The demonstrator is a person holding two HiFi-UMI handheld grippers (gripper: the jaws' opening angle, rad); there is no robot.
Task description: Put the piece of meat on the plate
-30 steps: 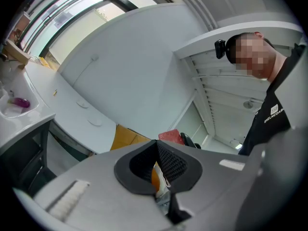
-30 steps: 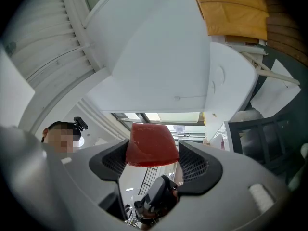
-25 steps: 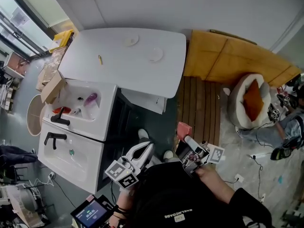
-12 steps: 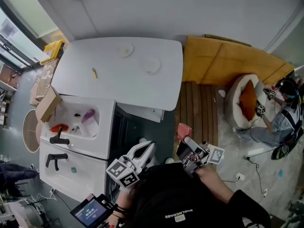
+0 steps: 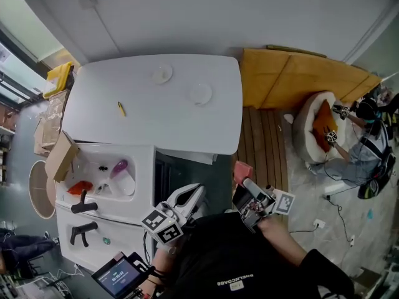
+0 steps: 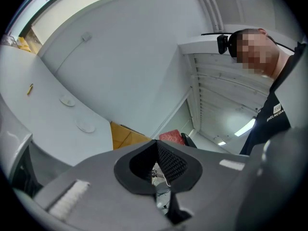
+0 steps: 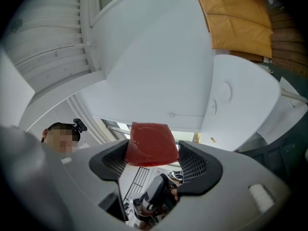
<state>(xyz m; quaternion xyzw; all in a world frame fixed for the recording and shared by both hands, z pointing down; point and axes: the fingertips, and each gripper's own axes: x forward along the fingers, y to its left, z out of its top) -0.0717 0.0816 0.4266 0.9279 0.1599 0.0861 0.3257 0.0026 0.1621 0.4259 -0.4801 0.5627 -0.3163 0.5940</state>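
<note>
Right gripper clamps red square meat chunk; left gripper closed, empty. White table with small round white plate has drawn nearer; carry ongoing, placement pending.

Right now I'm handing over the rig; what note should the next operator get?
Left gripper: jaws together, empty.
Right gripper: jaws clamped on the red block of meat, held off any surface.
Two small round white plates sit on the white table, ahead of both grippers.
Done: meat picked up.
To do: carry it to a plate, set it down, release.
</note>
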